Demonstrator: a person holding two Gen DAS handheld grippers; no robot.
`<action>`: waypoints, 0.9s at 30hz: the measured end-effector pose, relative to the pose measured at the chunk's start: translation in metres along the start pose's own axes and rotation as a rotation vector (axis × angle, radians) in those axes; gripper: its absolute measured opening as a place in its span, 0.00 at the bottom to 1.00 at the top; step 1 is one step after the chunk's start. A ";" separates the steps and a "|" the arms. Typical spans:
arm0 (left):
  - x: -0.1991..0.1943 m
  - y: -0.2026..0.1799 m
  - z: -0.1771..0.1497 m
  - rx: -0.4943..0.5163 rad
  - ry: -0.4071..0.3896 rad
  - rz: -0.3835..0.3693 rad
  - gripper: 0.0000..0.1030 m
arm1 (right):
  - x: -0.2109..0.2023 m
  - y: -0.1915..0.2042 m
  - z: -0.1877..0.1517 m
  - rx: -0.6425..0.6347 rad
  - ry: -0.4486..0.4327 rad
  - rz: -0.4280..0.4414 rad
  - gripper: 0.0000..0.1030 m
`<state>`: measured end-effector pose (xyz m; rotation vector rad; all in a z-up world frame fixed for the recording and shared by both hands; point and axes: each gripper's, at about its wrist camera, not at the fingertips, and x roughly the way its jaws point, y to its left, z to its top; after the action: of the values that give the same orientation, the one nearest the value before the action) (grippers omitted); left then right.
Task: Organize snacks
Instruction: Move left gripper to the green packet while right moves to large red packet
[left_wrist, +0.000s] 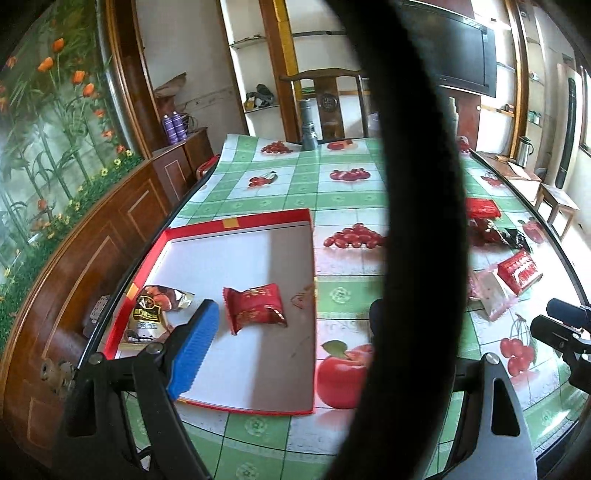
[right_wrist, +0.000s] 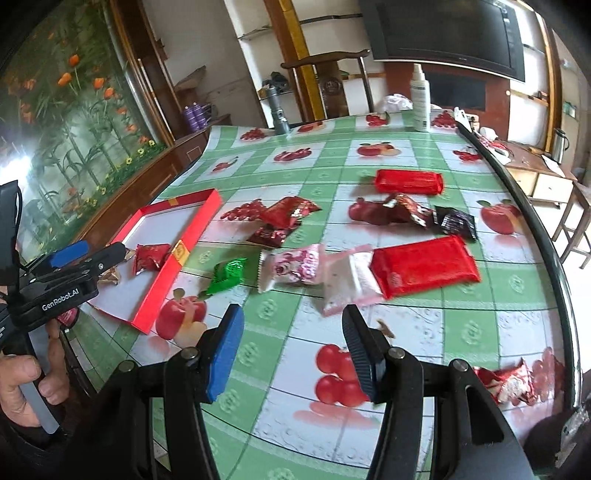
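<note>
A shallow red box (left_wrist: 236, 223) with a white floor lies at the table's left side; it also shows in the right wrist view (right_wrist: 192, 229). Inside lie a red snack packet (left_wrist: 255, 308) and a gold-brown packet (left_wrist: 151, 314). My left gripper (left_wrist: 295, 332) is open and empty above the box's near end; its right finger is hidden by a thick black cable. My right gripper (right_wrist: 291, 343) is open and empty above bare tablecloth, short of the loose snacks: a green packet (right_wrist: 227, 275), a pink packet (right_wrist: 295, 266), a white-pink packet (right_wrist: 351, 284) and a large red pack (right_wrist: 424, 267).
Further back lie small red packets (right_wrist: 288, 212), dark wrappers (right_wrist: 406, 212) and another red pack (right_wrist: 408, 181). One red-white packet (right_wrist: 506, 382) lies near the right edge. A grey flashlight (right_wrist: 279, 110) and a white spray bottle (right_wrist: 421, 99) stand at the far edge.
</note>
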<state>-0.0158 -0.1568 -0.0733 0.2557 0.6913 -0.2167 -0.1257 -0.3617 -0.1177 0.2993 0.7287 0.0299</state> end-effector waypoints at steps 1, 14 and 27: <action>-0.001 -0.002 0.000 0.003 -0.001 -0.002 0.81 | -0.002 -0.002 -0.001 0.004 -0.001 -0.003 0.54; -0.005 -0.018 0.001 0.019 -0.004 -0.027 0.81 | -0.012 -0.015 -0.007 0.023 -0.009 -0.033 0.56; 0.005 -0.023 -0.004 0.007 0.029 -0.080 0.81 | -0.012 -0.031 -0.014 0.055 0.005 -0.077 0.58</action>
<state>-0.0208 -0.1782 -0.0828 0.2390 0.7301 -0.2922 -0.1461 -0.3892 -0.1282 0.3237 0.7460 -0.0623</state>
